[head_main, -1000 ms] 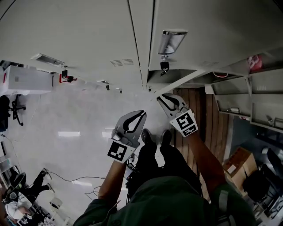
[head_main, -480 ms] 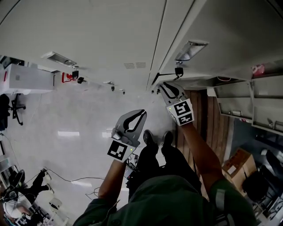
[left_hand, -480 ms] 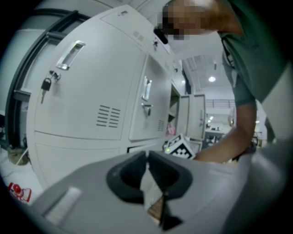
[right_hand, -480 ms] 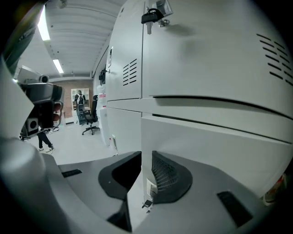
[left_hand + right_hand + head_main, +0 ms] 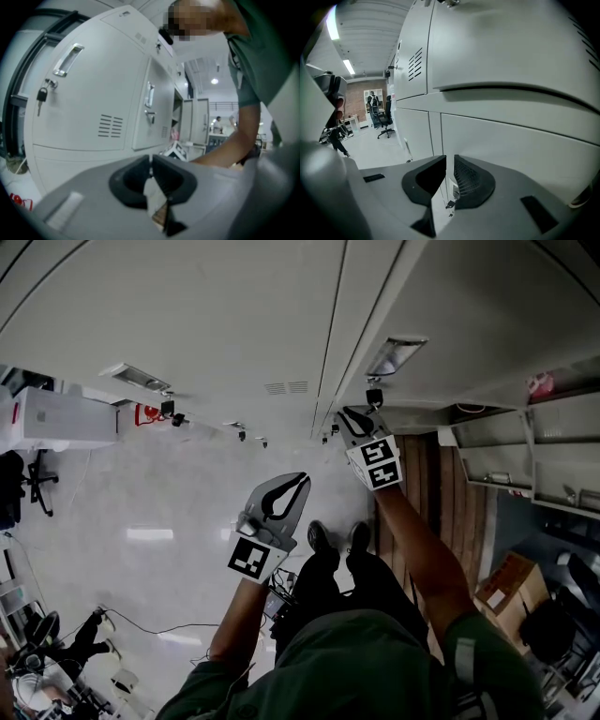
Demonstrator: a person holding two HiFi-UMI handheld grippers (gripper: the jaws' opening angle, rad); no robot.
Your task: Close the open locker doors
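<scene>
Since a second ago the right gripper (image 5: 349, 416) has travelled up the head view to the lower edge of the swinging locker door (image 5: 459, 315). That door now covers more of the dark opening behind it than it did. The gripper's tips sit just under the small padlock (image 5: 373, 395) hanging below the door's handle (image 5: 394, 354). They seem to touch the door edge, though the dim picture leaves that uncertain.

Its jaws have just been closing. In the right gripper view they stand a narrow slit apart (image 5: 450, 164) with nothing held in the slit, only the grey locker fronts beyond.

To the right in the head view, further open lockers (image 5: 506, 451) show their doors ajar.

The left gripper (image 5: 302, 482) hangs lower, over the pale floor (image 5: 141, 493) and well apart from the lockers. It is clenched, tips together and empty (image 5: 151, 161). Its own view shows a closed locker with a padlock (image 5: 41, 95) at the left, and an open door (image 5: 199, 122) farther along the row.
</scene>
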